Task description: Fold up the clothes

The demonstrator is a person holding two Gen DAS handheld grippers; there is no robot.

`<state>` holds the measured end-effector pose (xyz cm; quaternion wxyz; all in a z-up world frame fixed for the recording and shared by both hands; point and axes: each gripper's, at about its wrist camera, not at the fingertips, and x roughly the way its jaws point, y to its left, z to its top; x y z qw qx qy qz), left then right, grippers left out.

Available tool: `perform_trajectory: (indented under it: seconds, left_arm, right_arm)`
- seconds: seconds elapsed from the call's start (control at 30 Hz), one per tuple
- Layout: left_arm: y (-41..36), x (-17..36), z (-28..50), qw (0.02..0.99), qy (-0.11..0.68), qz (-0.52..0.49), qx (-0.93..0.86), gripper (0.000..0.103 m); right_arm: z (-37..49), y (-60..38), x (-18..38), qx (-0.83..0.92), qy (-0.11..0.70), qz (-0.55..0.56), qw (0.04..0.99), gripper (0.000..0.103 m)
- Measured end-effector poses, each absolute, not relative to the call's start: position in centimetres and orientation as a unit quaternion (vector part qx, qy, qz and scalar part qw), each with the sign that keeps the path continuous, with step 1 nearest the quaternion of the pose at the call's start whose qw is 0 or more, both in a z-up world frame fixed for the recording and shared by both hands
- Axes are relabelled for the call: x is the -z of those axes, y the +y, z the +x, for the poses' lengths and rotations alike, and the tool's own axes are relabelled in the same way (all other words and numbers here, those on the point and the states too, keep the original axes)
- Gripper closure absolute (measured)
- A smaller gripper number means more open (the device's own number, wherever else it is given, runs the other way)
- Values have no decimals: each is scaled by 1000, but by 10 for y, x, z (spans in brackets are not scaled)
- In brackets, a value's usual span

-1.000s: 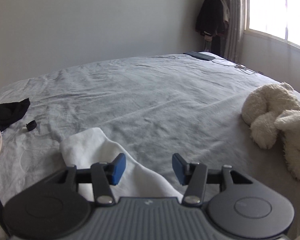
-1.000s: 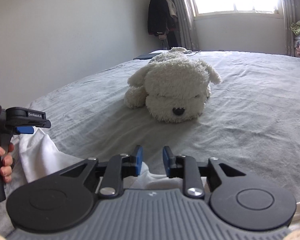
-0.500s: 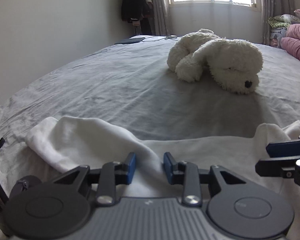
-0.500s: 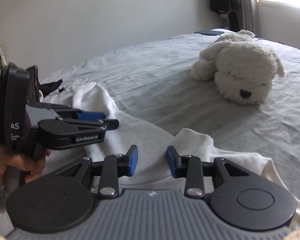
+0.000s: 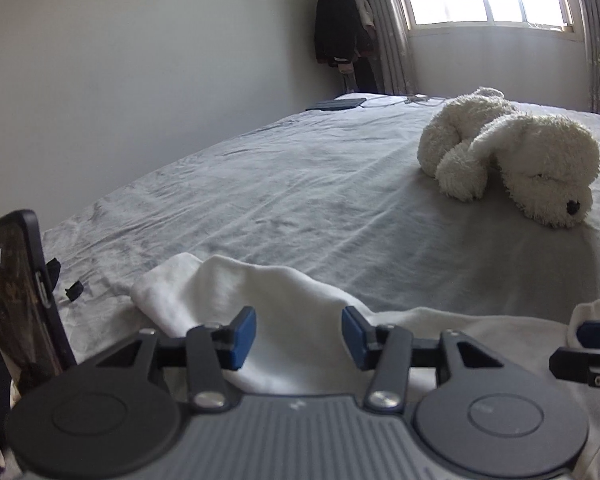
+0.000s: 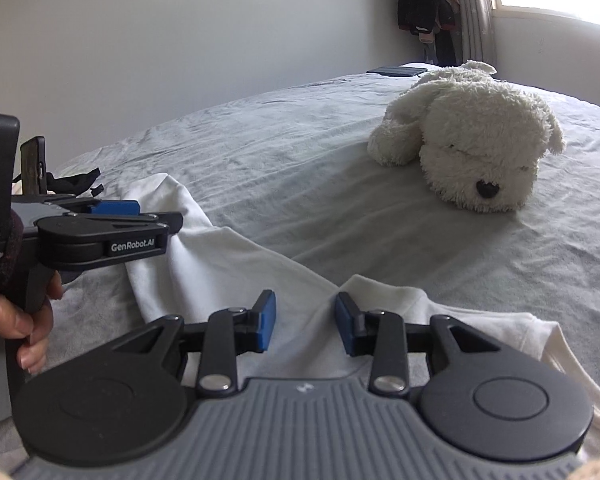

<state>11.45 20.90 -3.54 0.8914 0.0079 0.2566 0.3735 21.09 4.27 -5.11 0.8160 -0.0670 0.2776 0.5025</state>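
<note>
left gripper (image 5: 299, 336) opening over rumpled white garment (image 5: 268, 304)

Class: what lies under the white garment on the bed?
The grey bedsheet shows around the white garment, which lies on it. Anything beneath the cloth is covered.

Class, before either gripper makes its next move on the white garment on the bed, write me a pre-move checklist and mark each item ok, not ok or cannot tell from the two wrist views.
1. White garment lies on the bed, in front of both grippers: ok.
2. Left gripper free of cloth: ok; its jaws are opening, nothing pinched between them.
3. Right gripper free of cloth: ok; pads apart, fabric lies beyond them.
4. Garment spread flat: not ok; a sleeve ridge stands raised.
5. Plush dog clear of the garment: ok; apart, farther up the bed.
6. Near hem position: cannot tell; hidden under the grippers.
</note>
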Motion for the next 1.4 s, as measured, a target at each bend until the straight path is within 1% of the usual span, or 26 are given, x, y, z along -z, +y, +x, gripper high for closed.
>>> perform_trajectory:
  seconds: [0.1,0.2,0.3,0.47,0.6,0.73,0.83,0.9,0.97,1.0,1.17,1.27,1.4]
  left_arm:
    - [212,31,112,900,247,-3,-359,54]
    - [222,46,125,890,297,-5,-347,54]
    - [231,58,132,885,312,-20,-346,53]
    - [222,29,120,897,311,-34,-313,54]
    - [212,20,104,910,315,-27,-269,53]
    - [204,21,85,922,326,-72,-198,48]
    - [188,26,71,929,326,-92,-147,45]
    - [175,29,65,935,322,-91,-120,44]
    - [158,34,56,942,314,-89,-83,41]
    - [151,36,51,945,309,-89,-65,38]
    - [121,46,28,951,304,-63,5,30]
    - [110,56,10,950,306,-56,22,25]
    - [100,58,-15,950,308,-33,24,24]
  right_arm:
    - [213,39,50,-496,276,-65,821,65]
    - [216,37,51,-489,282,-63,823,65]
    - [219,36,51,-484,285,-62,825,65]
    - [217,32,35,-458,273,-71,843,64]
    - [211,6,14,-420,282,-39,862,64]
    - [197,-23,-4,-392,292,-11,872,60]
    - [183,-44,-10,-363,305,-2,880,59]
    - [170,-57,-11,-344,310,0,886,56]
    - [156,-68,-9,-328,316,-1,890,49]
    - [149,-73,-7,-320,320,-3,892,48]
    - [112,-99,5,-288,347,-12,892,47]
    - [94,-115,11,-269,362,7,892,46]
    - [68,-135,16,-248,377,19,892,46]
